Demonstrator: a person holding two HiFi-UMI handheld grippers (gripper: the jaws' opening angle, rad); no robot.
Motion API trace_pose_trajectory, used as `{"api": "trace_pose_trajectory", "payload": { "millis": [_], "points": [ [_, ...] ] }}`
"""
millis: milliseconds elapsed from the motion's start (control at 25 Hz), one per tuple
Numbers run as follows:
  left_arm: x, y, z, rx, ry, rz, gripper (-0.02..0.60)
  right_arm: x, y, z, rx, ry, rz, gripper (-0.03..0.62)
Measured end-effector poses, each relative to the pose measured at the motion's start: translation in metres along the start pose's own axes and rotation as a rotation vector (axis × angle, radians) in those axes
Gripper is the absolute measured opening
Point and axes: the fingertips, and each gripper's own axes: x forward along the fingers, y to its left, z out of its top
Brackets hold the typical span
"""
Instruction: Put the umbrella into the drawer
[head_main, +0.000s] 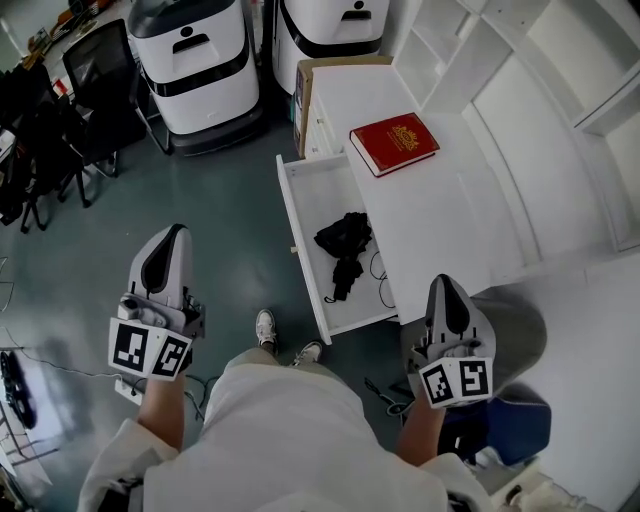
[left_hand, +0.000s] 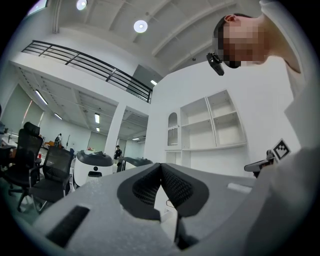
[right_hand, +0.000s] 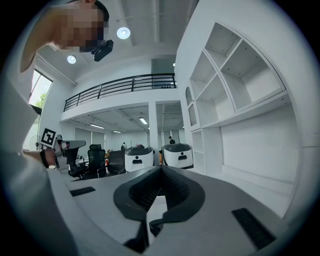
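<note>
White cabinet (head_main: 440, 200) ahead of the right gripper (head_main: 445, 285). Its drawer (head_main: 300, 215) is pulled out, ahead of and between the two grippers and nearer the right one. Umbrella (head_main: 343, 240) already lies inside, a loose black bundle ahead and to the left of the right gripper and well apart from both. Left gripper (head_main: 172, 235) is held near the body, jaws pressed together on nothing. Right gripper is the same, pads meeting and empty. The deposit looks done, and closing the drawer is probably what is left. Risks, big to small: pushing the wide drawer front off-centre with one shut gripper could skew it on its runners; the bundle may stand proud of the rim and jam under the cabinet top (its height can't be judged from above); the narrow lower end of the umbrella and a thin cord (head_main: 378, 272) by the drawer's cabinet side could get pinched. Only the head view shows the drawer, the umbrella and a red book (head_main: 393, 143) far ahead of the right gripper. The left gripper view (left_hand: 161, 167) and right gripper view (right_hand: 160, 170) point level across the room and miss these, but only they show the pads meeting with nothing between them.
</note>
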Motion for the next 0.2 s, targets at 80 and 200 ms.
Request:
{"api": "trace_pose_trajectory", "payload": {
  "millis": [80, 200],
  "points": [
    [0.007, 0.002, 0.003, -0.006, -0.009, -0.010, 0.014, 0.005, 0.005, 0.003, -0.010, 0.004, 0.005, 0.000],
    [0.017, 0.005, 0.007, -0.013, -0.018, -0.024, 0.014, 0.011, 0.009, 0.007, -0.018, 0.009, 0.002, 0.000]
  ]
}}
